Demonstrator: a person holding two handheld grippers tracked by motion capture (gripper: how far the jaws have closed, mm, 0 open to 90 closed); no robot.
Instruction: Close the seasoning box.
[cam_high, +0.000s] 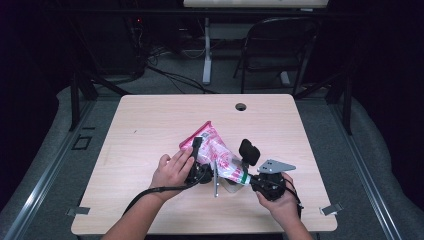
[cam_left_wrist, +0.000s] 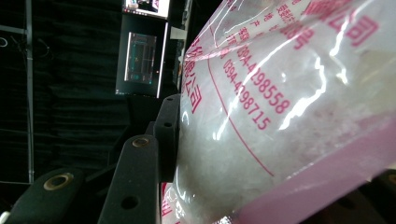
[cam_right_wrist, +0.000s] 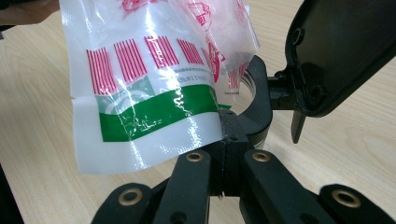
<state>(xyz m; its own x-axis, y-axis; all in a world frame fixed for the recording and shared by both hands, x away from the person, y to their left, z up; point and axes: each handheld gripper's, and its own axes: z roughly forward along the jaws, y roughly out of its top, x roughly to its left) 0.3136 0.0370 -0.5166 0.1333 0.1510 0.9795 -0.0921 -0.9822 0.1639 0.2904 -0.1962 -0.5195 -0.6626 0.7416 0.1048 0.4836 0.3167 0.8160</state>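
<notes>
A clear plastic bag (cam_high: 215, 150) with pink edges and red print, holding a white grainy content, is lifted at a slant over the table's front middle. My left gripper (cam_high: 198, 152) is clamped across its upper body. In the left gripper view one black finger (cam_left_wrist: 166, 130) presses into the bag (cam_left_wrist: 289, 116), and the other finger is hidden behind it. My right gripper (cam_high: 248, 178) holds the lower end, the one with the green band. In the right gripper view its jaws (cam_right_wrist: 228, 128) are pressed together on the corner of the bag (cam_right_wrist: 149, 93).
The light wooden table (cam_high: 150, 115) has a cable hole (cam_high: 241, 106) near its far edge. A black paddle-shaped part (cam_high: 249, 151) on a ring mount (cam_right_wrist: 261, 102) stands just beyond my right jaws. A chair (cam_high: 280, 45) stands behind the table.
</notes>
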